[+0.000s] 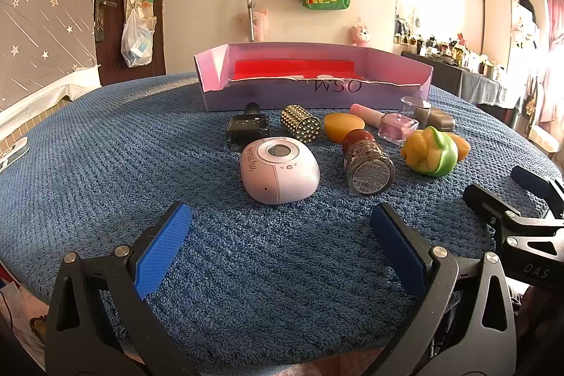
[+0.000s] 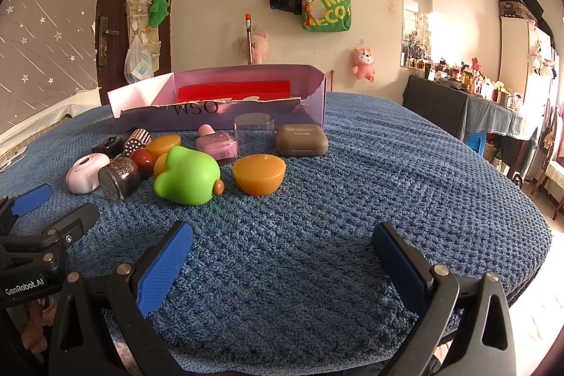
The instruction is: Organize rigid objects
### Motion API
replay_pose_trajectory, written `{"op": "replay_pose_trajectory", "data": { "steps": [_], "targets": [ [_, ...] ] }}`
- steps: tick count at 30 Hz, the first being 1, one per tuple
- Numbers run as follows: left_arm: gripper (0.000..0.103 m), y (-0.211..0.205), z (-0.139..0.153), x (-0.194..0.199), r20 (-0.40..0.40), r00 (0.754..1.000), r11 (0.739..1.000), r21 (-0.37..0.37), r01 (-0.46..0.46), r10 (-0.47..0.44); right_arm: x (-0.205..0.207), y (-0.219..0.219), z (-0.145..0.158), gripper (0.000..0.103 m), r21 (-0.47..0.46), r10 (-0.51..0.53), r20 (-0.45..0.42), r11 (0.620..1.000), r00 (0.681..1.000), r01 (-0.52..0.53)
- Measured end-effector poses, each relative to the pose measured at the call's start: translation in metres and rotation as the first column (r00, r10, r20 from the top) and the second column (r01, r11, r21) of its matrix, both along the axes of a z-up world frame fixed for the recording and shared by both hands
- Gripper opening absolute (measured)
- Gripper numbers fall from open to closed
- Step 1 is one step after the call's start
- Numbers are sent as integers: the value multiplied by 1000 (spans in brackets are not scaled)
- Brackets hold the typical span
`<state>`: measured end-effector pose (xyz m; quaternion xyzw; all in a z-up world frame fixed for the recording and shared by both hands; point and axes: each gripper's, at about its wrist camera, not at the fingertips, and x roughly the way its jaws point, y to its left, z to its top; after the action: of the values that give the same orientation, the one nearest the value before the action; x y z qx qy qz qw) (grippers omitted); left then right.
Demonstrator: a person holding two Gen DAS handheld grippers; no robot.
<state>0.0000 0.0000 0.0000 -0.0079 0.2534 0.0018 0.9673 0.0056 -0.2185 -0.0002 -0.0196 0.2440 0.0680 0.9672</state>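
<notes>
A lilac open box (image 1: 310,92) with a red lining stands at the back of the blue towel-covered table (image 1: 105,164); it also shows in the right wrist view (image 2: 246,111). In front lie a pink egg-shaped device (image 1: 278,170), a glitter jar (image 1: 368,164), a studded gold cylinder (image 1: 300,123), a black bottle (image 1: 246,127), a green-yellow toy (image 2: 187,175), an orange half-dome (image 2: 259,173), a pink bottle (image 2: 216,143), a brown case (image 2: 301,140) and a clear jar (image 2: 253,131). My left gripper (image 1: 282,235) is open, just short of the pink device. My right gripper (image 2: 282,252) is open and empty, nearer than the orange dome.
The right gripper shows at the right edge of the left wrist view (image 1: 521,207); the left gripper shows at the left edge of the right wrist view (image 2: 42,217). A dark side table (image 2: 458,108) with bottles stands beyond the table's right edge. A door (image 2: 116,23) is at back left.
</notes>
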Motion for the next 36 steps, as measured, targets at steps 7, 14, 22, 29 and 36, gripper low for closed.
{"op": "replay_pose_trajectory", "data": {
  "steps": [7,14,22,29,36],
  "targets": [
    [103,0,0,0,0,1000,1000,-1,0,0,0,0,0,103,0,1,-1,1000,1000,-1],
    [103,0,0,0,-1,1000,1000,-1,0,0,1,-1,0,103,0,1,-2,1000,1000,-1],
    [103,0,0,0,-1,1000,1000,-2,0,0,1,-2,1,103,1,0,-3,1000,1000,0],
    [103,0,0,0,-2,1000,1000,-2,0,0,1,-3,1,103,1,1,-5,1000,1000,-1],
    [103,0,0,0,-2,1000,1000,-2,0,0,1,-3,1,103,3,0,-4,1000,1000,0]
  ]
}}
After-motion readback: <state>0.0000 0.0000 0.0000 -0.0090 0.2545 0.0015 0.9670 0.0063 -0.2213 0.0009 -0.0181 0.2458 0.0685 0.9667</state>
